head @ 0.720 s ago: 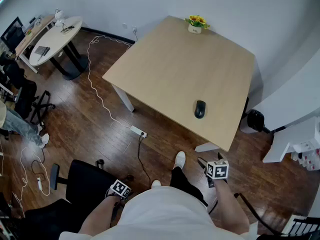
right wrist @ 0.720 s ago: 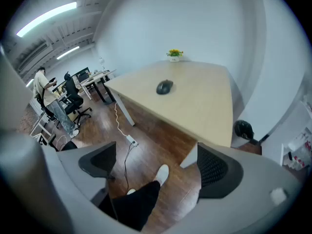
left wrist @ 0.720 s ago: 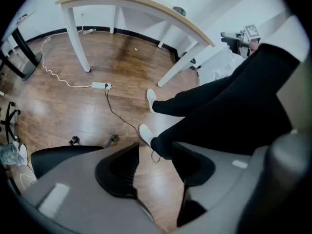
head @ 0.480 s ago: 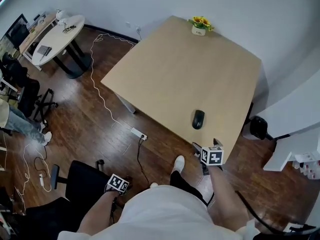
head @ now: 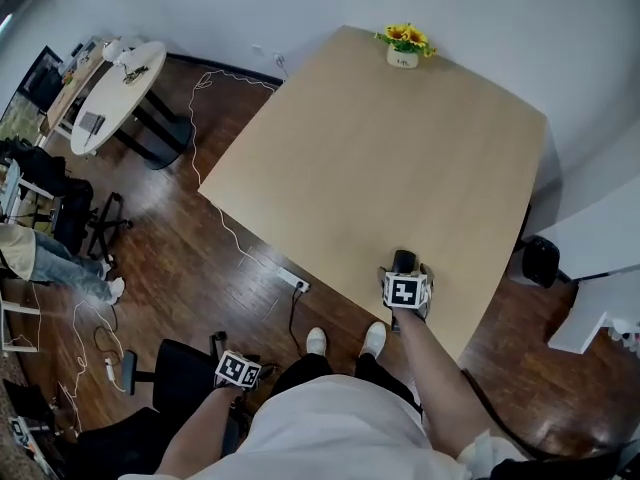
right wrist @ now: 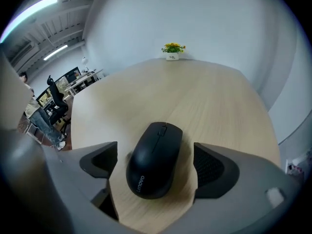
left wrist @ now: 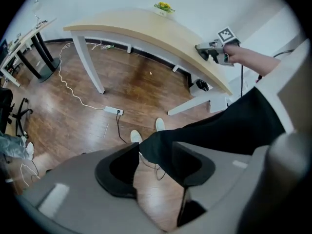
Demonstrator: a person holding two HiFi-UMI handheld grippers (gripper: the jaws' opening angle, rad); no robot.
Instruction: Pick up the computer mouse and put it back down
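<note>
A black computer mouse (right wrist: 158, 140) lies on the light wooden table (head: 380, 148) close to its near edge. My right gripper (right wrist: 157, 161) straddles it, open, with a gap showing on each side between the pads and the mouse. In the head view the right gripper (head: 404, 270) and its marker cube cover most of the mouse (head: 404, 258). My left gripper (head: 237, 378) hangs low beside the person's body, far from the table. In the left gripper view it (left wrist: 156, 167) is open, with only a trouser leg and floor between its jaws.
A small pot of yellow flowers (head: 403, 48) stands at the table's far edge. On the wooden floor are a black office chair (head: 170, 383), a power strip (head: 293, 284) with a white cable, and a black bin (head: 541, 260). A round white table (head: 115, 88) stands far left.
My right gripper has gone from beside the person's body up and forward onto the table, and now straddles the mouse. The left gripper has stayed low by the body.
</note>
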